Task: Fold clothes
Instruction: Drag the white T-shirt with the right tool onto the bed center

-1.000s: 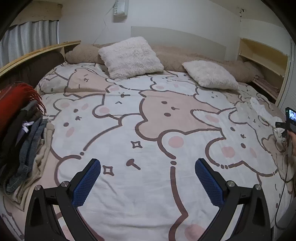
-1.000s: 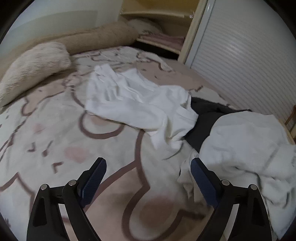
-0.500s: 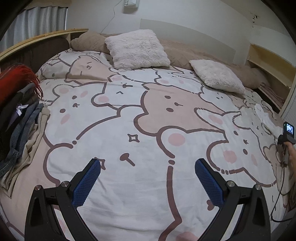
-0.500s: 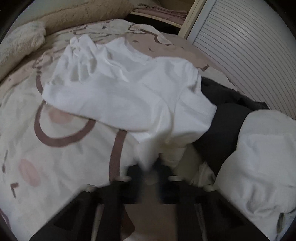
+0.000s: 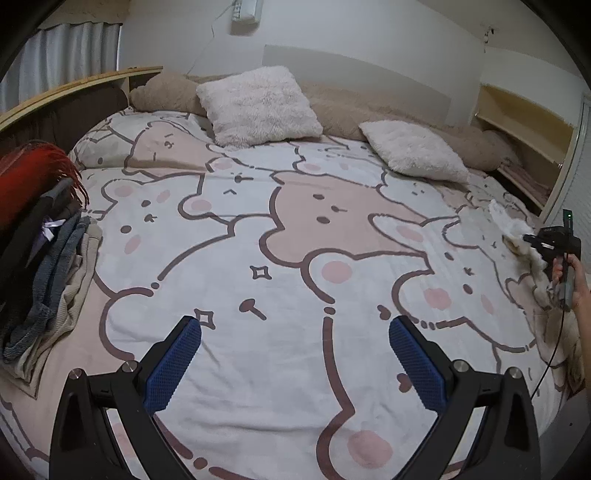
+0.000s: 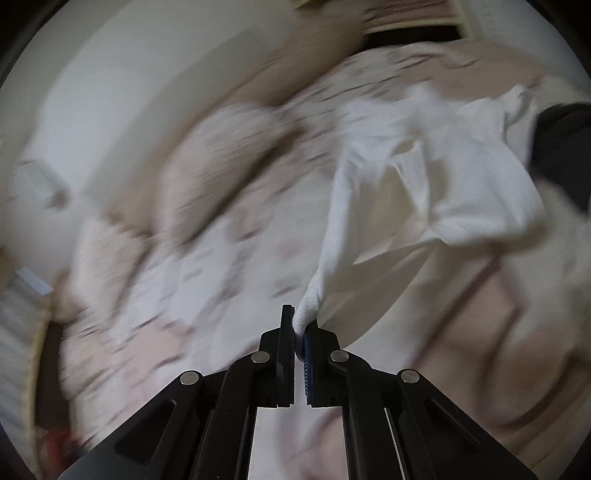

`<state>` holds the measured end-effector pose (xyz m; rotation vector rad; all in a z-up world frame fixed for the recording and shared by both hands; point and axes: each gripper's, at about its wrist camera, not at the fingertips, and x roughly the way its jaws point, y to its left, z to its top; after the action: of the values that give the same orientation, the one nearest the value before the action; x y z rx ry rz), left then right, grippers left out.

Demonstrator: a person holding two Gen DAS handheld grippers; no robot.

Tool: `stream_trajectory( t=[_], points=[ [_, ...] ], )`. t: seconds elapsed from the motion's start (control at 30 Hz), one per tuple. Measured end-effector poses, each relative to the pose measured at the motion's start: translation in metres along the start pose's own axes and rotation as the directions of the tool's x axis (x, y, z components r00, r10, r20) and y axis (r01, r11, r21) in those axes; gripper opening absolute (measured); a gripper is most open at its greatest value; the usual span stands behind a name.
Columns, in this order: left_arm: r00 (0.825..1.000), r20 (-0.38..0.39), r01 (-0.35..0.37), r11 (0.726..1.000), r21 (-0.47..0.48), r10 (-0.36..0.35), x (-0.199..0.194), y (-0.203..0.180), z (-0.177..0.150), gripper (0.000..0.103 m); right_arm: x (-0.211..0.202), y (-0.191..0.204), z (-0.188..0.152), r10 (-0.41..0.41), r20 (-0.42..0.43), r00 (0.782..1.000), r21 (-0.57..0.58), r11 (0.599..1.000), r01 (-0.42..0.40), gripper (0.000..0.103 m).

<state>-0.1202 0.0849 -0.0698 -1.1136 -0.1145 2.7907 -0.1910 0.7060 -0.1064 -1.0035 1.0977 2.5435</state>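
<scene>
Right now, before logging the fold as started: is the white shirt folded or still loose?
Loose, not folded. The white shirt hangs bunched and stretched from the shut right gripper, trailing over the bedspread.

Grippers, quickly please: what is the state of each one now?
Left gripper: open, holding nothing, above the bear-print bedspread.
Right gripper: closed on the white garment.

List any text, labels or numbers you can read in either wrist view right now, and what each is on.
None can be read.
Bedspread: cartoon bears and sparkle marks only, no lettering.
Wall unit above the bed: any marking is too small to read.
Right gripper: a green light, no legible label.
White shirt in the right jaws: plain; this view is motion-blurred.
Left gripper: no markings.
</scene>
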Motion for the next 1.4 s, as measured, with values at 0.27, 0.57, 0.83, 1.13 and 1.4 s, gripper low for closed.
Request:
stream_trajectory(
  t=[0.27, 0.57, 0.83, 1.13, 1.4],
  points=[
    [0.998, 0.067, 0.015, 1.000, 0.000, -0.015, -0.040, 0.018, -0.006, 0.103, 0.000, 0.137, -0.129, 0.362, -0.280, 0.889, -0.103, 0.910, -0.403, 0.005],
    [0.984, 0.168, -0.044, 0.995, -0.095, 0.059, -0.105, 0.087, -0.030, 0.103, -0.021, 0.297, -0.362, 0.510, -0.642, 0.573, -0.079, 0.699, -0.711, 0.004],
    [0.954, 0.232, -0.140, 0.968, -0.207, 0.188, -0.162, 0.157, -0.053, 0.103, -0.010, 0.332, -0.471, 0.434, -0.737, 0.518, -0.045, 0.733, -0.679, 0.004],
    [0.962, 0.221, -0.128, 0.979, -0.158, 0.161, -0.156, 0.143, -0.067, 0.103, -0.003, 0.312, -0.484, 0.228, -0.701, 0.675, -0.178, 0.861, -0.476, 0.051],
    [0.983, 0.166, -0.065, 0.995, -0.075, 0.077, -0.119, 0.111, -0.077, 0.103, -0.079, 0.269, -0.425, 0.304, -0.530, 0.792, -0.246, 0.838, -0.487, 0.088]
  ],
)
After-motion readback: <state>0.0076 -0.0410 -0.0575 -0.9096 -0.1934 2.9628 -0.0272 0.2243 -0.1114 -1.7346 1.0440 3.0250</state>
